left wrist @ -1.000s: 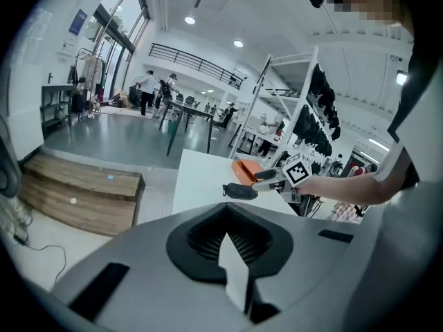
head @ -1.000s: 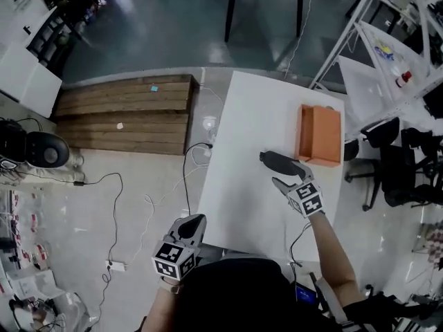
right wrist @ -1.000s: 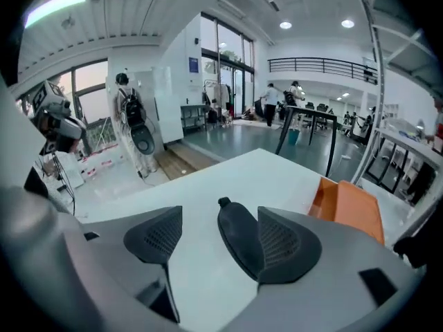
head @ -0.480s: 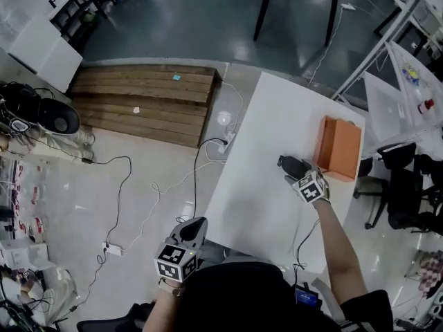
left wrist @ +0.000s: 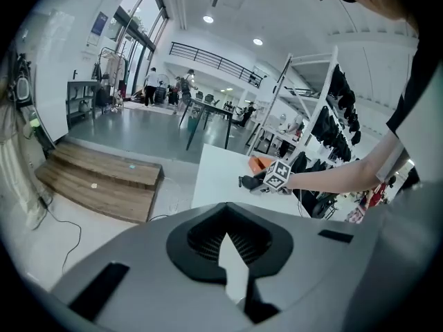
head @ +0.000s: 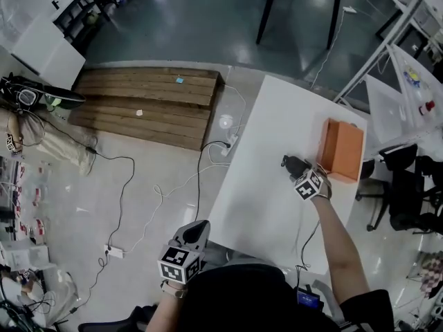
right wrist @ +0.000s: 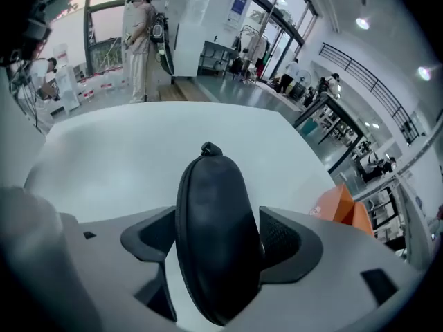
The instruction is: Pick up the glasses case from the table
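R gripper (head: pixel 302 172) dropped astride glasses case (right wrist: pixel 216 234)

I hold two grippers: one left gripper (head: pixel 199 225) and one right gripper (head: pixel 300 169). There is one white table (head: pixel 263 185) in front of me. On it I count one black glasses case (head: pixel 293 164) and one orange box (head: pixel 342 149). On the floor beside the table lies one low wooden platform (head: pixel 149 106).

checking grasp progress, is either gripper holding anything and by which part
Nothing held yet: fingers of the right gripper straddle the glasses case at its middle, unclamped, on the table. Left gripper shut, empty.
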The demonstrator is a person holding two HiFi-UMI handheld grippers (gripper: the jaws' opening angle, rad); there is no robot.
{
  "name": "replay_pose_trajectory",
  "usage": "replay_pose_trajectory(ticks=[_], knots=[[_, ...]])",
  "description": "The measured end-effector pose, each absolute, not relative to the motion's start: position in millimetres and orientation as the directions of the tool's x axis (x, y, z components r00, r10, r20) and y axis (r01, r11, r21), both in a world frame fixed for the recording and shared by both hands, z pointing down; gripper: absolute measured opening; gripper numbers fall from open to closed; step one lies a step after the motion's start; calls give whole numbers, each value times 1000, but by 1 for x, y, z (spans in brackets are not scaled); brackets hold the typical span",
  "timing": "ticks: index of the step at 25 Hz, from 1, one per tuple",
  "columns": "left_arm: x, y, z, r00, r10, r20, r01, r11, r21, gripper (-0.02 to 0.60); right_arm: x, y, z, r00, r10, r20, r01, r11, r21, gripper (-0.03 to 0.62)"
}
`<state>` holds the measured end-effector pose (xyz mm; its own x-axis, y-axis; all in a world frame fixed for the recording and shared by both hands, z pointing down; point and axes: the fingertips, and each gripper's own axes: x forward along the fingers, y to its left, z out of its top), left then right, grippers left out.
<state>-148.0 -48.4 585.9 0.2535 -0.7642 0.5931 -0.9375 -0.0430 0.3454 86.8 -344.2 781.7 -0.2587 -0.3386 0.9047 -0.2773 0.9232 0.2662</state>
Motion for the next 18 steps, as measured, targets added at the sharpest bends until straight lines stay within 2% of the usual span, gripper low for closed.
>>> replay_pose_trajectory(ticks=[10, 18], knots=[[-158, -29, 590, 244, -768, 593, -937, -28, 349, 17, 91, -344, 784, -225, -344, 911, -340, 904, 258, 366], [-163, -21, 587, 254, -778, 575, -935, -46, 351, 17, 84, -320, 768, -271, -338, 901, -423, 883, 204, 353]])
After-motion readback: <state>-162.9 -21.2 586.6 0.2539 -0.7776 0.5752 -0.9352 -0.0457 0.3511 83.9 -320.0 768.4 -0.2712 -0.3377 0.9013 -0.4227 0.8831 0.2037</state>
